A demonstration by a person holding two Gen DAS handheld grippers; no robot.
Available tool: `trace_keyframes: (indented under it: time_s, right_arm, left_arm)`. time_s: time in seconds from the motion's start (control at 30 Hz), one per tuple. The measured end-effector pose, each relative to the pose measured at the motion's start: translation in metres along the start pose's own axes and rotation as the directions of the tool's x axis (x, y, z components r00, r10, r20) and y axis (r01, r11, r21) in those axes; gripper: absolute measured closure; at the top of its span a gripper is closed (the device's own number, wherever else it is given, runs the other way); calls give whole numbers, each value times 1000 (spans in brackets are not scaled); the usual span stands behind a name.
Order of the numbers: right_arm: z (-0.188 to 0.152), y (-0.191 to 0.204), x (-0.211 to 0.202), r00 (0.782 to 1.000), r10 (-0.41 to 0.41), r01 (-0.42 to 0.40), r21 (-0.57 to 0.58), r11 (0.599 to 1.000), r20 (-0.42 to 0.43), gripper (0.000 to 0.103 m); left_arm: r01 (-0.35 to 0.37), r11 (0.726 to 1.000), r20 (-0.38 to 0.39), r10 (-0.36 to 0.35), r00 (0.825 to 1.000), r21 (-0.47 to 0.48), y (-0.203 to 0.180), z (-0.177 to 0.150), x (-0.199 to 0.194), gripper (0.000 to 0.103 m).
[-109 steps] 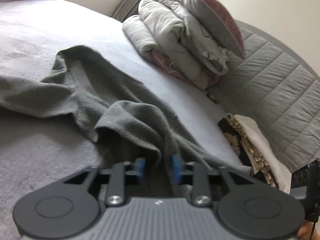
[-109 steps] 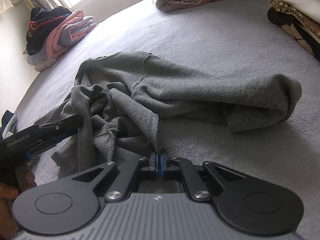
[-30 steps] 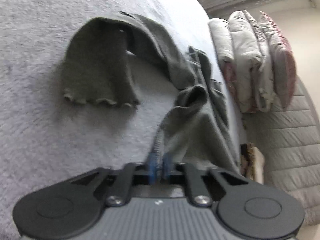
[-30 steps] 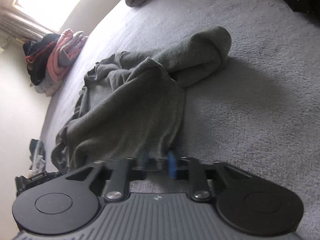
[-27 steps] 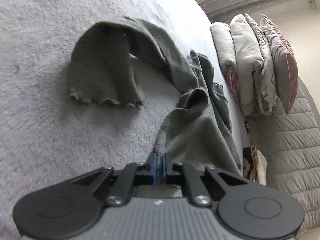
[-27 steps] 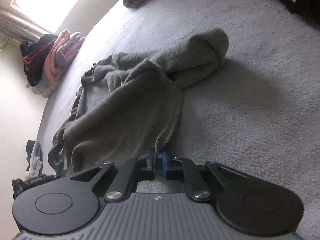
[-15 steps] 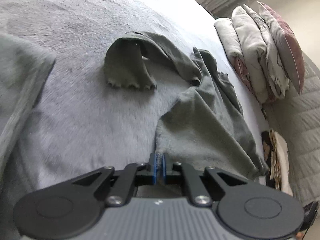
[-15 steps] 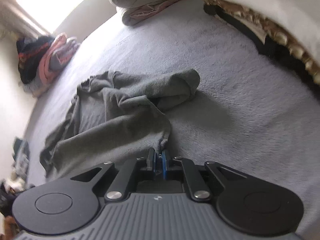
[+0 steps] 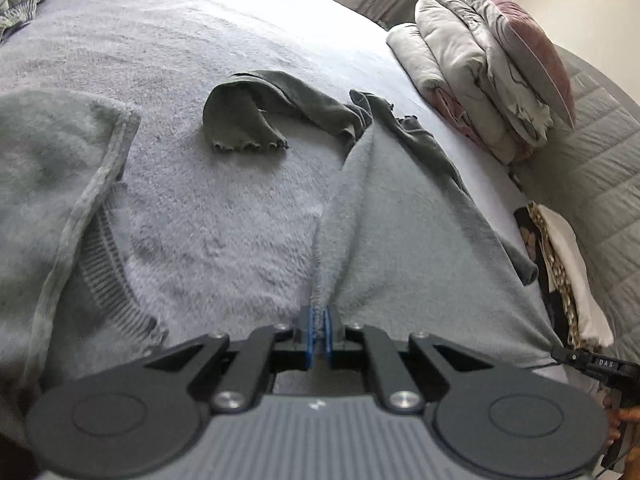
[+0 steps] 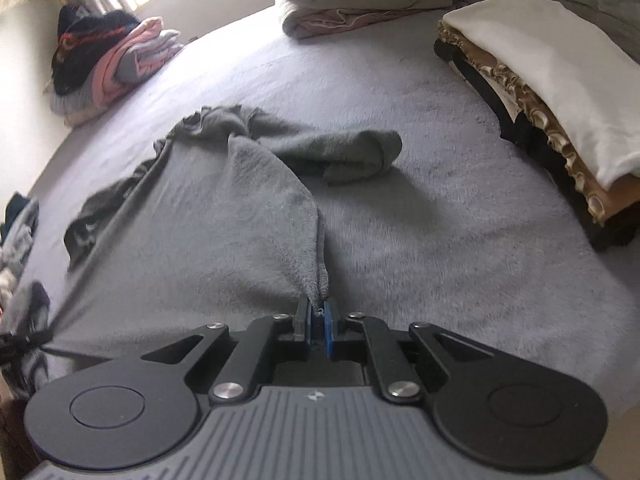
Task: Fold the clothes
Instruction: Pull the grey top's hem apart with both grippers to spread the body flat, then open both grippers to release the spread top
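Both claws, left gripper (image 9: 318, 334) and right gripper (image 10: 318, 330), are pinched tight on the hem corners of the grey top (image 10: 208, 216) stretched over the bed (image 10: 460, 240), so I should pull evenly, keeping it taut and flat before folding

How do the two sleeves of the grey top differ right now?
The left sleeve is doubled over, its frilled cuff facing the left gripper. The right sleeve lies in a rumpled roll, its cuff hidden. Both lie slack on the bed, apart from either gripper.
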State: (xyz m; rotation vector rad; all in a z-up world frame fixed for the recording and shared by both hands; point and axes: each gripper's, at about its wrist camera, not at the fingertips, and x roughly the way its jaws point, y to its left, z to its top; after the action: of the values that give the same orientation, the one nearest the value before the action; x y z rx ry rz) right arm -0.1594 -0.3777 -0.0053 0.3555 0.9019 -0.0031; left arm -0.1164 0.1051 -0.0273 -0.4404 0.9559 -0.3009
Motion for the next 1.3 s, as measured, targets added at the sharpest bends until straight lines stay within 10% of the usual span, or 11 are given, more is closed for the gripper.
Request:
trace_keyframes:
  time_s: [1.0, 1.3]
  right_arm:
    - [-41, -11, 34, 996, -52, 53, 6, 999, -76, 95]
    - [-39, -12, 24, 985, -85, 86, 3, 996, -149, 86]
  left_arm:
    - [-29, 998, -67, 32, 997, 50, 14, -25, 19, 93]
    - [76, 997, -157, -79, 984, -25, 24, -17, 10, 59]
